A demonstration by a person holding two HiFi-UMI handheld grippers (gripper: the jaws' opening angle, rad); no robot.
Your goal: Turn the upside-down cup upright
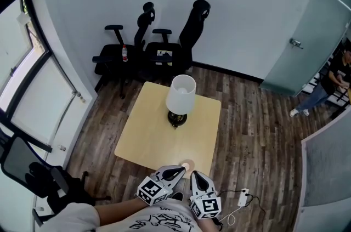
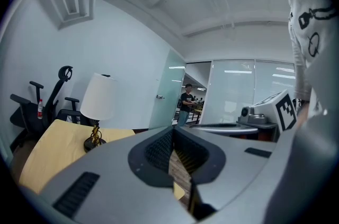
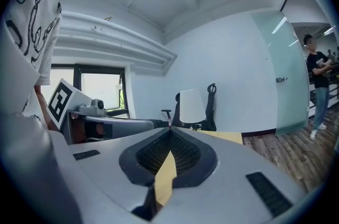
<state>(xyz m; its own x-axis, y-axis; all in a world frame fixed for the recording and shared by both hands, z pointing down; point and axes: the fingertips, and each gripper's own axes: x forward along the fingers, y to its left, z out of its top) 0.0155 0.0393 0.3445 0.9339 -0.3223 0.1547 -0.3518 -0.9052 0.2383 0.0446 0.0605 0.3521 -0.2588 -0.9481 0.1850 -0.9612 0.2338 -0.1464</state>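
A small beige cup (image 1: 187,164) stands at the near edge of the light wooden table (image 1: 148,137); from above I cannot tell which way up it is. My left gripper (image 1: 179,171) is shut and empty, its tips just left of the cup. My right gripper (image 1: 196,175) is also shut and empty, close below and right of the cup. In the left gripper view the jaws (image 2: 173,131) are pressed together with only table and floor beyond. The right gripper view shows that gripper's jaws (image 3: 170,131) shut too. Neither gripper view shows the cup.
A table lamp (image 1: 180,99) with a white shade stands mid-table. Two black office chairs (image 1: 164,44) line the far wall, and another black chair (image 1: 33,170) sits near left. A white charger (image 1: 242,199) and its cable lie on the floor at right. A person (image 1: 334,80) stands beyond the glass door.
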